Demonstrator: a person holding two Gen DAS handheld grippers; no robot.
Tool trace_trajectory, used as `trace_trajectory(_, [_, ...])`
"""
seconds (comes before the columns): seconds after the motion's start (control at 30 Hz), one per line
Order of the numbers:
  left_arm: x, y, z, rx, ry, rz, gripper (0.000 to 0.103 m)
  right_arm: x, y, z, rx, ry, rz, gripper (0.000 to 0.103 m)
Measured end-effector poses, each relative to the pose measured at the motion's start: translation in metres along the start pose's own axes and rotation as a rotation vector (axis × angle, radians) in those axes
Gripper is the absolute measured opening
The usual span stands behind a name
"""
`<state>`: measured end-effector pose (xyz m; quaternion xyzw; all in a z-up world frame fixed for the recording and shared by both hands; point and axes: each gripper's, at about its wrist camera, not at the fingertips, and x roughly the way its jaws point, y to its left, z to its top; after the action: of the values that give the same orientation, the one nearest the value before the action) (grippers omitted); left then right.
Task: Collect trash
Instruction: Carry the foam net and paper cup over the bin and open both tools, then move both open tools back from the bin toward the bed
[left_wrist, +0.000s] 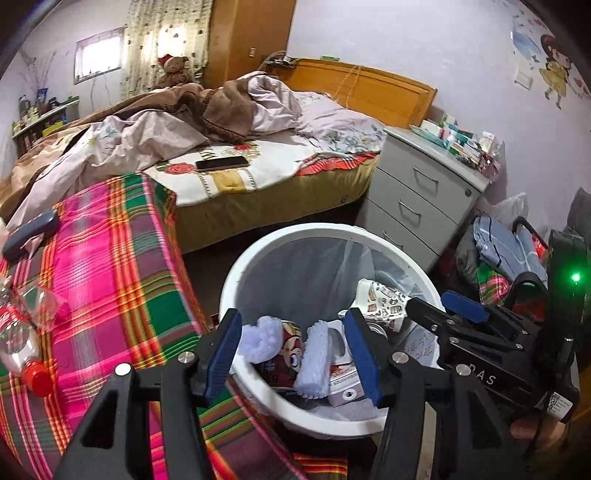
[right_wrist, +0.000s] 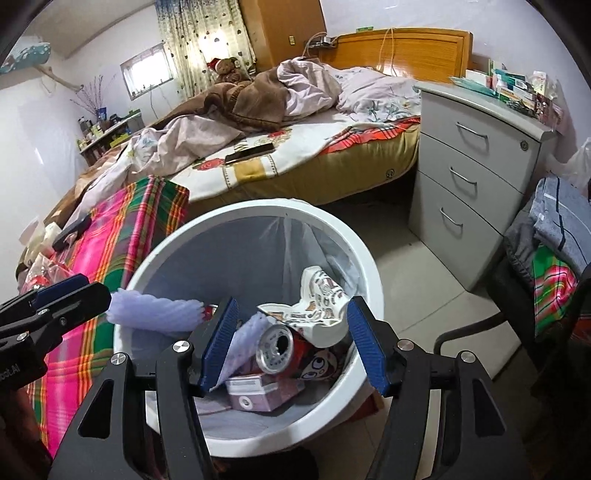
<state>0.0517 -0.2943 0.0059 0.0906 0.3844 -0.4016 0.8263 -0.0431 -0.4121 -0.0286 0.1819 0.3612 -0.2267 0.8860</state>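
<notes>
A white trash bin (left_wrist: 258, 258) with a clear liner stands on the floor beside the plaid-covered table; it also shows in the right wrist view (right_wrist: 177, 243). Inside lie pale purple foam wrap (left_wrist: 314, 362), a patterned paper cup (left_wrist: 384, 302), a crushed can (right_wrist: 275, 347) and small boxes (right_wrist: 258, 391). My left gripper (left_wrist: 295, 350) is open and empty above the bin's near left rim. My right gripper (right_wrist: 291, 343) is open and empty over the bin; it shows in the left wrist view (left_wrist: 454, 314) at the right. A plastic bottle with a red cap (left_wrist: 26, 354) lies on the plaid cloth.
The plaid cloth (left_wrist: 110, 277) covers the table at the left, with a dark case (left_wrist: 29, 232) and crumpled plastic (left_wrist: 40, 299) on it. A bed with a phone (left_wrist: 221, 163) lies behind. A grey drawer unit (left_wrist: 417, 199) stands right, next to a chair with folded clothes (right_wrist: 554, 236).
</notes>
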Motion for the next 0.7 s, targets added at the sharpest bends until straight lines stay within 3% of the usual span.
trace_trajectory(0.7, [-0.061,0.066,-0.021,-0.089,-0.095,0.146,0.061,-0.013,0.056,0.005,-0.069,-0.081,0.087,0.063])
